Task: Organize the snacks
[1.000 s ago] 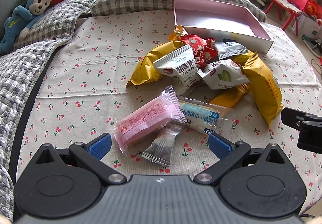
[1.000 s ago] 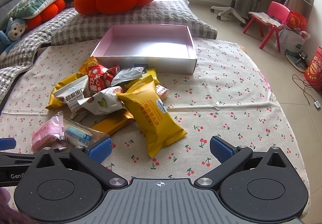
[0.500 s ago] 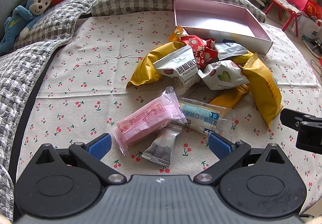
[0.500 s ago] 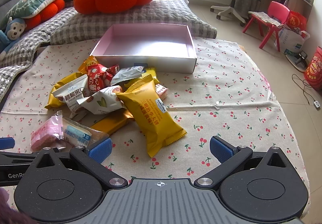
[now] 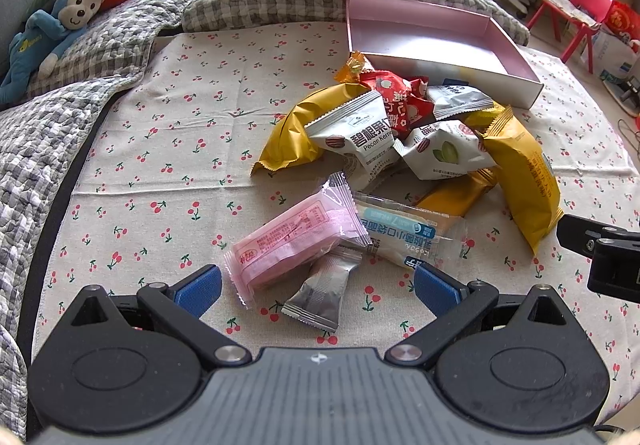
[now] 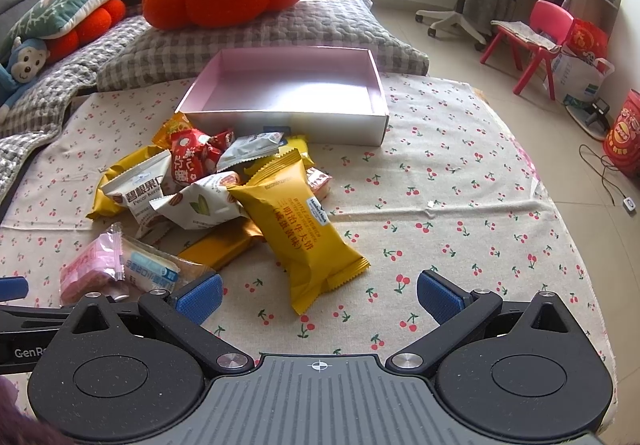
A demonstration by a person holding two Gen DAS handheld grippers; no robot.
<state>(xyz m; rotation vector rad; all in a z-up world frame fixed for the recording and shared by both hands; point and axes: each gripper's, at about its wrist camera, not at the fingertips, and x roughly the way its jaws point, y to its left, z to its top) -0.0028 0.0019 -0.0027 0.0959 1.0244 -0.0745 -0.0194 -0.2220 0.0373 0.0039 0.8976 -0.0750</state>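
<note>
— Between the blue pads of the left gripper [image 5: 316,287], what is lying?
— A pink packet [image 5: 296,239] and a small silver packet [image 5: 322,293], on the cherry-print cloth [image 5: 160,149]; jaws are gaping wide, gripping nothing.
— And the right gripper [image 6: 318,295]?
— Also standing wide, empty, a yellow packet [image 6: 304,231] lying just ahead; the pink box [image 6: 288,121] is sitting beyond the pile

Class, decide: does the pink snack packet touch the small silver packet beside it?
Touching. The left wrist view shows the pink snack packet overlapping the top end of the small silver packet, with no cloth visible between them.
</note>
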